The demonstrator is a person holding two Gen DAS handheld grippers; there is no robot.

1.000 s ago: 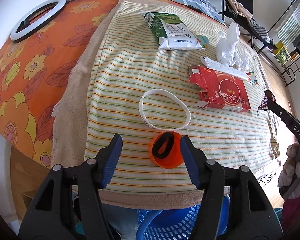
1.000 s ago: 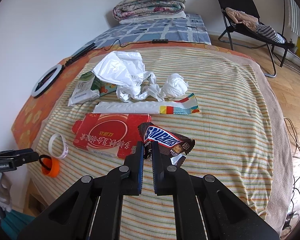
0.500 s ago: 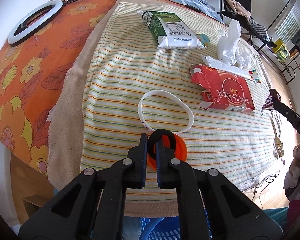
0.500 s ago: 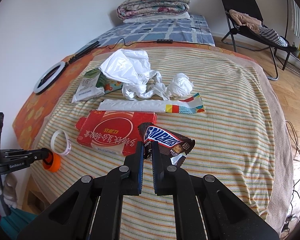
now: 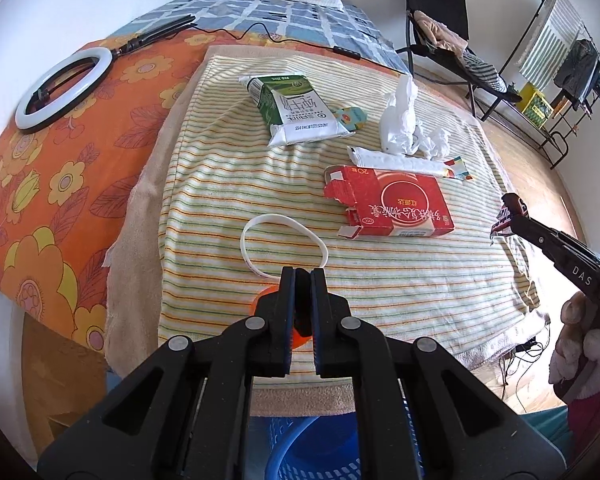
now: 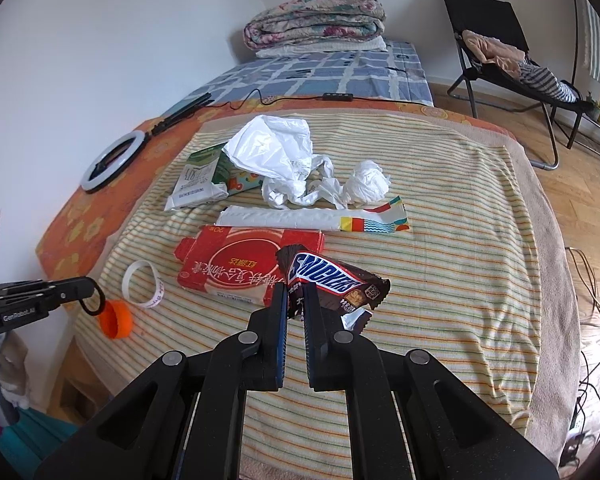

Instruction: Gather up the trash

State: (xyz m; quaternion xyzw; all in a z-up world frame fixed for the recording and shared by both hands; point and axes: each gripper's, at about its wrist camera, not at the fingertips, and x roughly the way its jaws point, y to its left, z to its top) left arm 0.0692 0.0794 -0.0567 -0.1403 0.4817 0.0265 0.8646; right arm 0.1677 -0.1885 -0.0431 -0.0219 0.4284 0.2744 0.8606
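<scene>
An orange bottle cap [image 6: 116,319] hung by its black loop from the left tongs [image 5: 302,276], clamped on that loop at the near edge of the striped towel [image 6: 460,208]. The right tongs [image 6: 295,294] were clamped on a Snickers wrapper [image 6: 329,278], held above the towel beside a red carton [image 6: 244,268]. A white wristband [image 5: 283,245] lay just beyond the cap, and a blue basket [image 5: 312,452] stood below.

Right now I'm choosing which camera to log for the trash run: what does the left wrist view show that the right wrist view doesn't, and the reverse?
Only the left wrist view shows the blue basket below the table edge.

Only the right wrist view shows the candy wrapper's printed face, and the black loop pinched by the left gripper with the orange cap hanging from it.

Both show the red box, milk carton, white band and ring light.
</scene>
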